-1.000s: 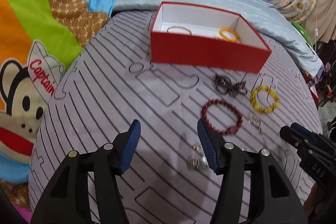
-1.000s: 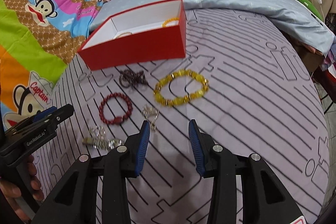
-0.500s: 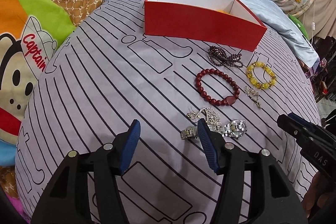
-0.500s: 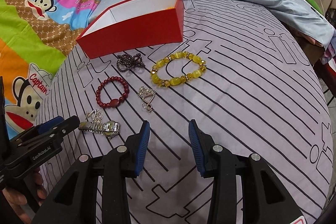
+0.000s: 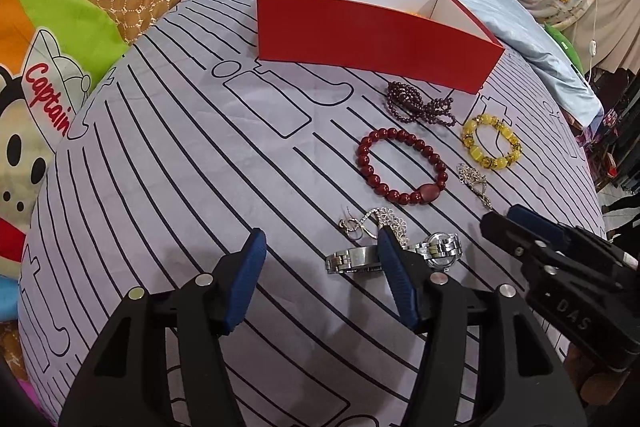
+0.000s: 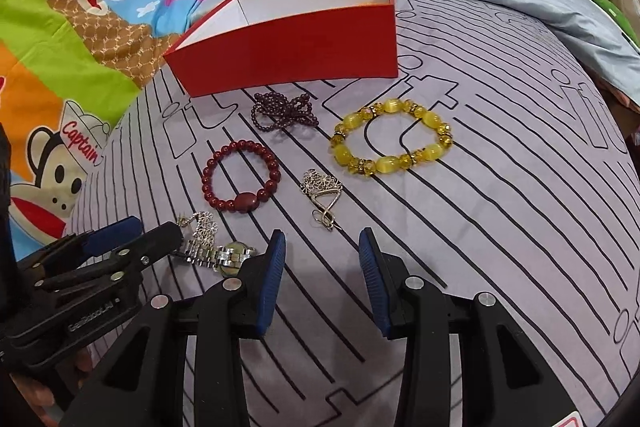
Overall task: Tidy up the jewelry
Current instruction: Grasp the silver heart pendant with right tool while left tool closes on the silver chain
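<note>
jewelry mostly waits outside the red box (image 6: 288, 39) on the striped bed cover (image 6: 520, 227): dark bead strand (image 6: 284, 115), red bracelet (image 6: 240, 181), yellow bracelet (image 6: 392, 139), silver charm (image 6: 322, 189), wristwatch (image 5: 394, 253) and flower chain (image 5: 380, 221). what the box holds cannot be told. left gripper (image 5: 320, 283) is parted and empty by the wristwatch; right gripper (image 6: 322, 281) is closing on nothing, so most sorting looks undone.

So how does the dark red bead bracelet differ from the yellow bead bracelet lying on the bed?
The dark red bead bracelet has small round opaque beads plus one larger oval bead; the yellow bead bracelet has bigger, glossy translucent oval beads with gold spacers between them. The yellow bracelet's loop looks larger, and it lies further right. Both lie flat as open loops on the striped bedsheet, outside the red box.
</note>
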Motion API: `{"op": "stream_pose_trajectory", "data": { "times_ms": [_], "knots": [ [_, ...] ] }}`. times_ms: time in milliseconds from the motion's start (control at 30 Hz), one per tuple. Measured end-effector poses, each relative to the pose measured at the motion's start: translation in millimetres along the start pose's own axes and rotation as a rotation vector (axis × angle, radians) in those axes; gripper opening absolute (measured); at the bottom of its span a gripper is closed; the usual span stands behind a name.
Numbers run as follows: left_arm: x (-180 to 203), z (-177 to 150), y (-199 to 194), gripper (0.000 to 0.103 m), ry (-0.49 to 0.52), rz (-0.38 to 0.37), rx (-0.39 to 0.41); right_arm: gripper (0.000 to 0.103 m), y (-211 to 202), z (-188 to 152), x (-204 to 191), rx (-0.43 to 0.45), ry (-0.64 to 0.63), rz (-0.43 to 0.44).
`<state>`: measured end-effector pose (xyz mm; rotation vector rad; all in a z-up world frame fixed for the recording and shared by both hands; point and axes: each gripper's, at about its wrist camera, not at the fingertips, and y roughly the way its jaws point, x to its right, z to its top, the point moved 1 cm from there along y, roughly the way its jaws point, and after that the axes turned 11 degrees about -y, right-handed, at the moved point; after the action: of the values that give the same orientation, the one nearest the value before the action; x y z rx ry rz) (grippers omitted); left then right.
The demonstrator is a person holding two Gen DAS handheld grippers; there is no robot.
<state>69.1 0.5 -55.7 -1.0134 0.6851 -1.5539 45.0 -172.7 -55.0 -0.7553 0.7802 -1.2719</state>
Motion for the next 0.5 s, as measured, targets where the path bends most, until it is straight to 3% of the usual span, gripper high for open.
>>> {"op": "stream_pose_trajectory", "data": {
  "times_ms": [133, 267, 500],
  "knots": [
    [0, 1, 1, 0.055, -0.004, -0.006, -0.004, 0.031, 5, 4, -1, 0.007, -0.021, -0.018],
    [5, 1, 3, 0.055, 0.003, -0.017, -0.009, 0.008, 10, 8, -4, 0.006, -0.052, -0.043],
    [14, 3, 9, 0.055, 0.014, -0.020, -0.007, 0.006, 8, 7, 5, 0.005, -0.011, -0.021]
  ]
}}
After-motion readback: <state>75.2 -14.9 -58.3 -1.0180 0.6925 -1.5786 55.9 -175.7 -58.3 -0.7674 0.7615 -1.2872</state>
